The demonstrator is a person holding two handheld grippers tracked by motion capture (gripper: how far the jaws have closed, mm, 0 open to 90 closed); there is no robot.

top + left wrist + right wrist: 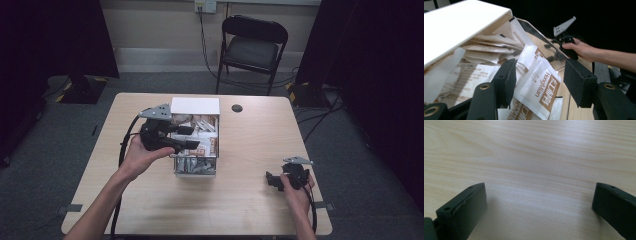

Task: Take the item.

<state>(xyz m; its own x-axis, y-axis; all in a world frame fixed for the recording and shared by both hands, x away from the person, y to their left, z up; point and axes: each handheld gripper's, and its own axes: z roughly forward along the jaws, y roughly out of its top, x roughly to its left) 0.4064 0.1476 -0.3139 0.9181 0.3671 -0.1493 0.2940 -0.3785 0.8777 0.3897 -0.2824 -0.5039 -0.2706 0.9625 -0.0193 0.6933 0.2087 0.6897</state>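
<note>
Jaws, left gripper: parted, poised over the paper sachets with one white-and-brown sachet lying between the pads, not pressed by either. Jaws, right gripper: wide apart, nothing between them, bare table beneath.

Item in hand: loose sachets, white with brown printed panels, heaped in a clear box with a white lid or back panel, standing at the table's centre.

Position, high view: left gripper reaches sideways over the box's open top; right gripper rests low near the table's right front, well apart from the box.

Progress, as judged: picking is at the reach stage. No sachet is gripped or lifted, none lies out on the table; closing, lifting and placing all remain.

View notes: left gripper view gives the sachet print and how the packets overlap, tilted at many angles, plus the other hand farther off. High view gives the layout of the box, a small dark disc on the table beyond it, and a folding chair behind. Right gripper view gives wood grain alone between its pads.
</note>
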